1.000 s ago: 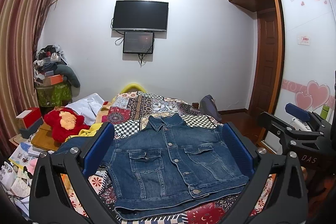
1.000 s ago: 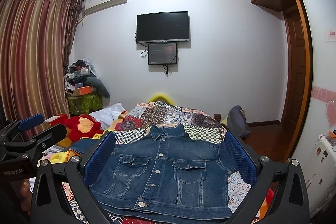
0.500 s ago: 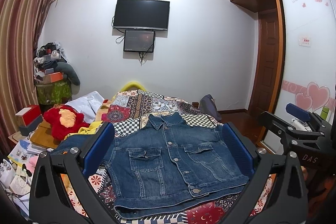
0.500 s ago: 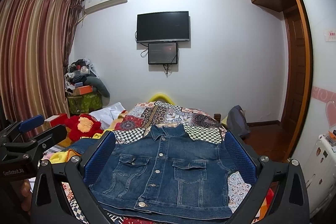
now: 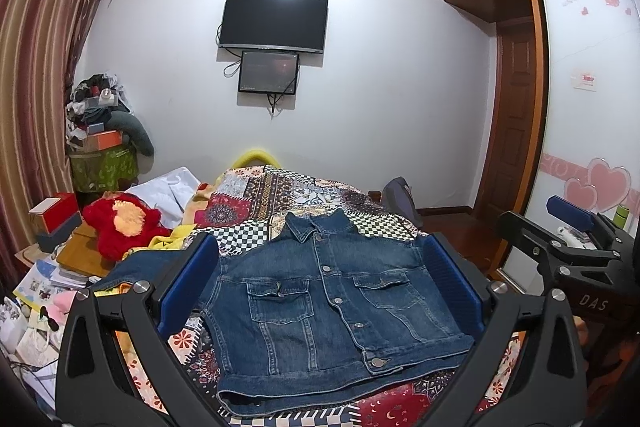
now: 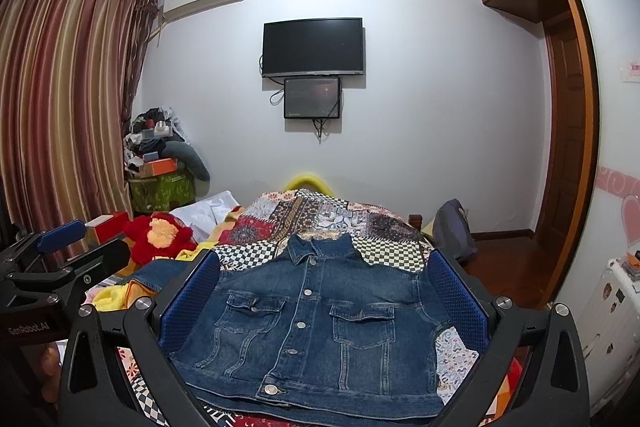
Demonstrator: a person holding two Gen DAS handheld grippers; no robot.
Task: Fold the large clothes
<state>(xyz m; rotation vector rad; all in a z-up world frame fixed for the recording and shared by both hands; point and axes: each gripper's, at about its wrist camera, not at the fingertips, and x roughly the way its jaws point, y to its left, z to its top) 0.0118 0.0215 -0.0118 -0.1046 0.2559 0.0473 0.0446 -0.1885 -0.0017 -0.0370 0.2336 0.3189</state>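
Observation:
A blue denim jacket lies front side up on the patterned bedspread, buttoned, collar toward the far wall. One sleeve stretches out to the left. My left gripper hovers open above the near hem, nothing between its blue pads. My right gripper is also open and holds nothing. Each gripper shows in the other's view: the right one at the right edge, the left one at the left edge.
A red and orange plush toy and white cloth lie left of the jacket. Boxes and papers crowd the left side. A grey bag sits by the bed's far right. A wardrobe stands at the right.
Both grippers stay open and nearly still. The left wrist view has drifted very slightly. The jacket has not moved.

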